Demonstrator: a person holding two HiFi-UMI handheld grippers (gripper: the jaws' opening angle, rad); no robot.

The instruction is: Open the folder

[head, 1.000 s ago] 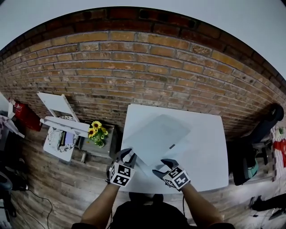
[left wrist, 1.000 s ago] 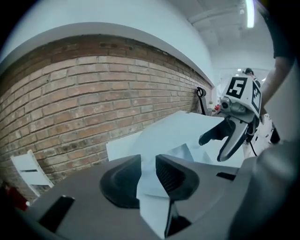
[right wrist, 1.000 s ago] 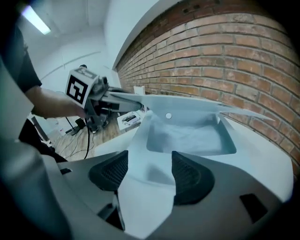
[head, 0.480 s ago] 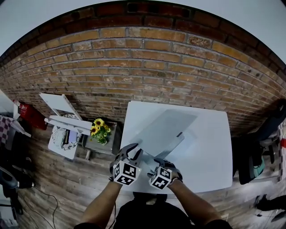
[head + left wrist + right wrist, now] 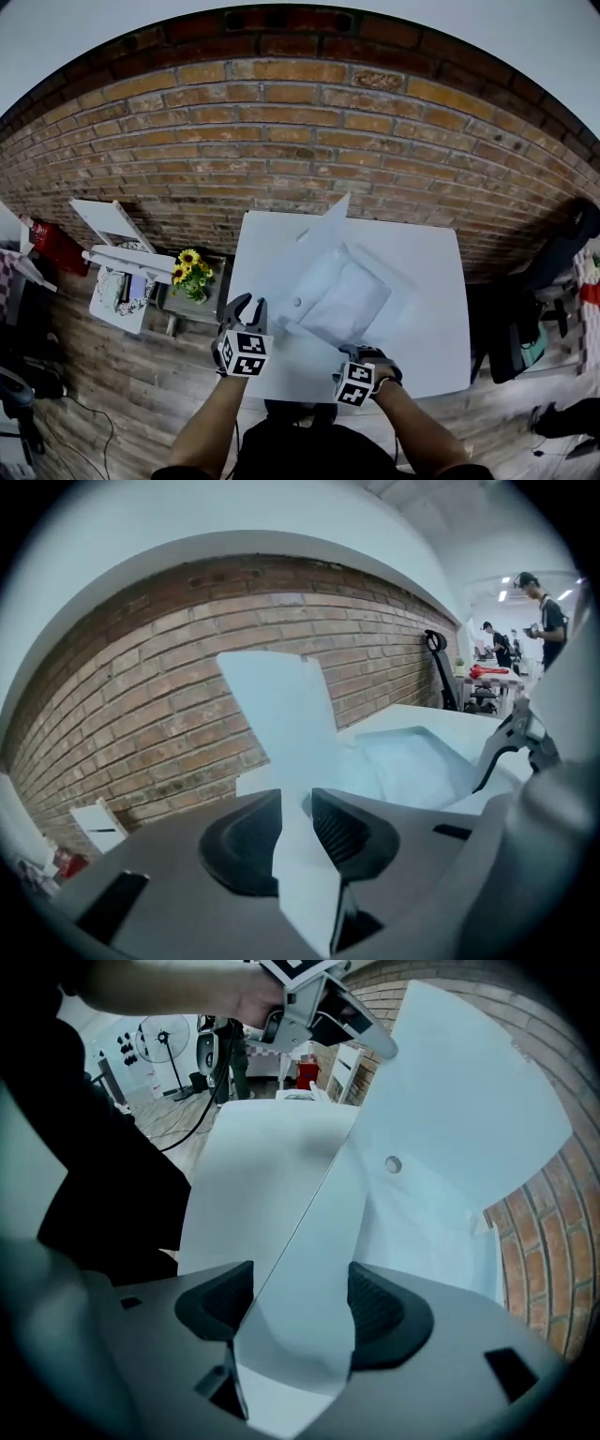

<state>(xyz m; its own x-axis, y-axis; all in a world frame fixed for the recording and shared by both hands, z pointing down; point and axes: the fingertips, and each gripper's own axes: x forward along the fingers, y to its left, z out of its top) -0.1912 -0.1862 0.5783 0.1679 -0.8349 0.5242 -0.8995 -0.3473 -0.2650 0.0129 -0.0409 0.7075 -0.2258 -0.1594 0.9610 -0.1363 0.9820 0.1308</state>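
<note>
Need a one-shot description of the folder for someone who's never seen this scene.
Find the brick wall; the white table stands in front of it. On the table lies the folder, frosted and see-through rather than solid white like the tabletop, with one cover raised on edge in the left hand-held gripper.

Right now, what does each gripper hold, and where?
The left gripper pinches the folder's raised cover at its near edge. The right gripper is closing its jaws round the lower sheet, holding nothing.
</note>
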